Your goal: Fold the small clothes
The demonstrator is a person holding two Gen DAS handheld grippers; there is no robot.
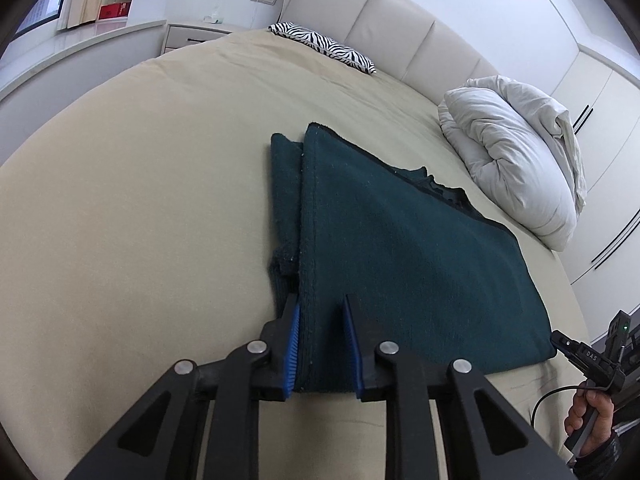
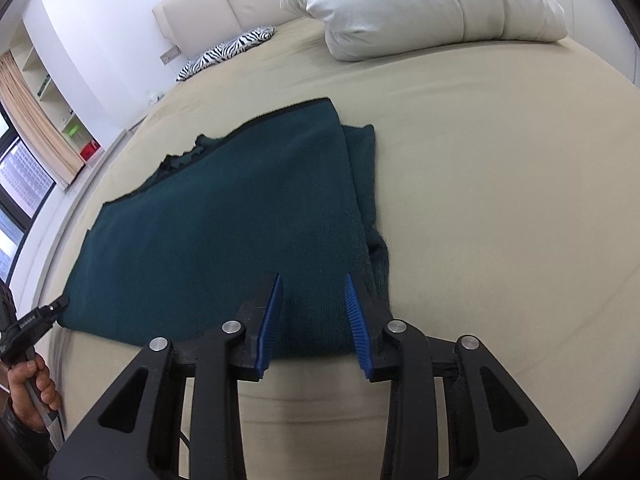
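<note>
Through my left wrist camera, my left gripper point(image 1: 322, 322) has its jaws pinching the near edge of the dark green garment point(image 1: 400, 248), at the corner by its folded-under side. The garment lies folded flat on the beige bed point(image 1: 140, 200), with a white duvet point(image 1: 512, 160) bundled beyond it.

Through my right wrist camera, my right gripper point(image 2: 314, 302) has its jaws narrowed around the garment's other near corner, cloth between the blue pads point(image 2: 266, 332); whether they press it I cannot tell. A zebra-striped pillow point(image 2: 228, 52) rests near the headboard point(image 2: 216, 0).
</note>
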